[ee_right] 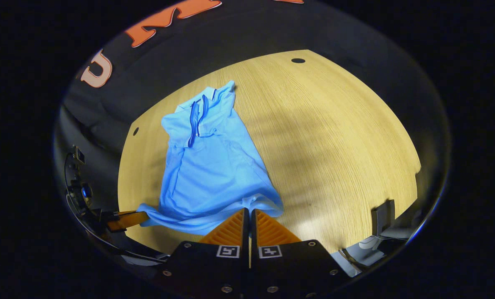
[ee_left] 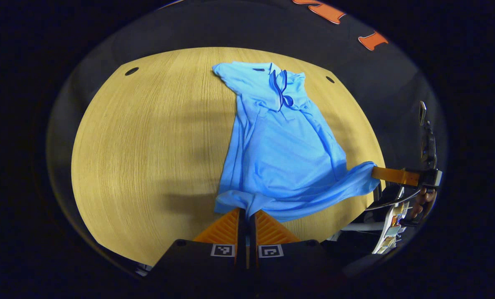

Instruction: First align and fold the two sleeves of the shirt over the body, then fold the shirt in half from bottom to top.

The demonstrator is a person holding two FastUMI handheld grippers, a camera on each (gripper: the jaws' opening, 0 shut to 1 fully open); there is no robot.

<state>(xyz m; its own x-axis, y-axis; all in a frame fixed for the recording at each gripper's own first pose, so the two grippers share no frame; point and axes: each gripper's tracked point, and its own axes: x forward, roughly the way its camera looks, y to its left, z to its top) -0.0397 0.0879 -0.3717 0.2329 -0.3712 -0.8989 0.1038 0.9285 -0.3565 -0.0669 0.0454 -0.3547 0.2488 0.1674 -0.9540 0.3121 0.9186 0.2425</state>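
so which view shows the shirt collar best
The left gripper view: the collar of the shirt faces the camera, its dark trim plain. The right gripper view shows the collar smaller and at a slant.

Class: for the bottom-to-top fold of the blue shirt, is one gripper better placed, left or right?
Neither alone, probably: left gripper and right gripper each pinch a bottom corner of the shirt, collar far across the table. Both should lift together.

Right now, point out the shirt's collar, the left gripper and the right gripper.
collar (ee_left: 281, 83), left gripper view, its dark-trimmed placket.
left gripper (ee_left: 246, 212), left gripper view, between its fingertips.
right gripper (ee_right: 247, 211), right gripper view, between its fingertips.
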